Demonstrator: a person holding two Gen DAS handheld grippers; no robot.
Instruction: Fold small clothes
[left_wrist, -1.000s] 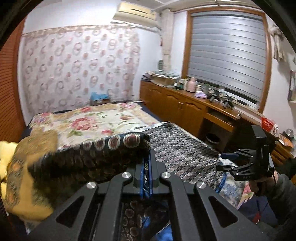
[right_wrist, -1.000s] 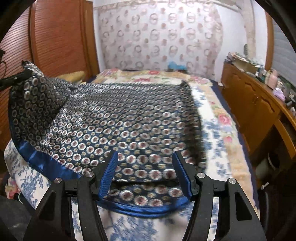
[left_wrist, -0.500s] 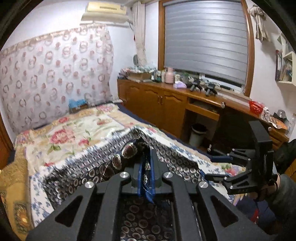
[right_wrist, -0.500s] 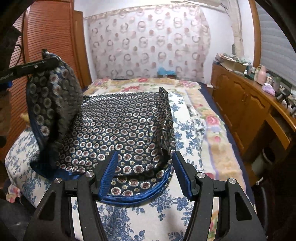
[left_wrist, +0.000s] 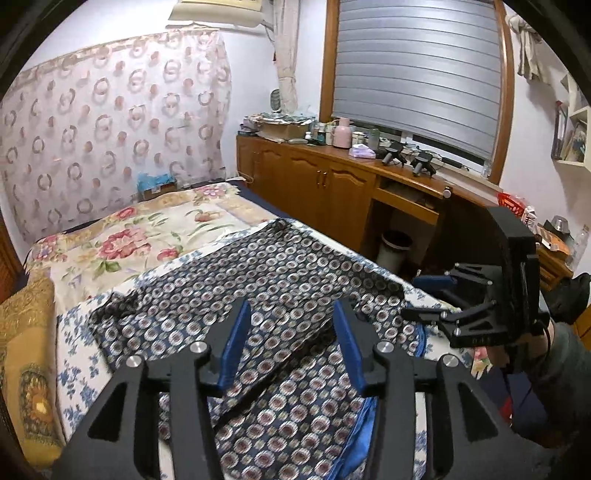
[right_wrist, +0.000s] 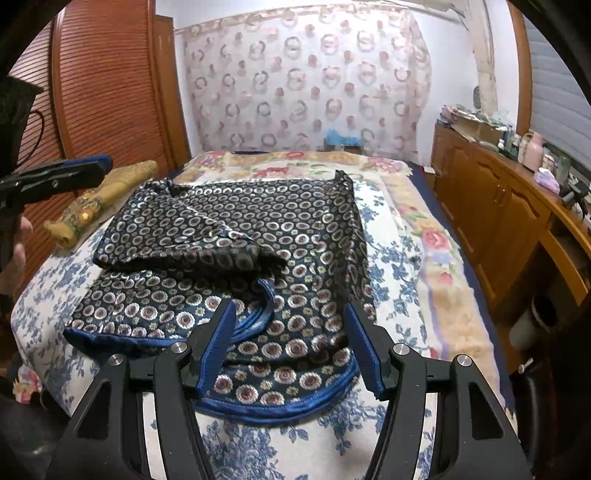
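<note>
A dark navy garment with ring dots and blue trim (right_wrist: 258, 240) lies on the bed, its left part folded over onto the middle; it also shows in the left wrist view (left_wrist: 266, 295). My left gripper (left_wrist: 290, 343) is open and empty just above the folded cloth; it shows at the left edge of the right wrist view (right_wrist: 74, 170). My right gripper (right_wrist: 288, 347) is open and empty over the garment's near blue hem; it shows at the right of the left wrist view (left_wrist: 432, 295).
The bed has a blue-flowered sheet (right_wrist: 258, 443) and a floral blanket (left_wrist: 147, 236) behind. A yellow cushion (right_wrist: 99, 195) lies at the bed's left. A wooden cabinet with clutter (left_wrist: 332, 177) runs along the right. A waste bin (left_wrist: 395, 247) stands under the desk.
My left gripper carried the garment's edge across, laid it over the middle and opened, letting the cloth go. My right gripper stayed open near the hem.
</note>
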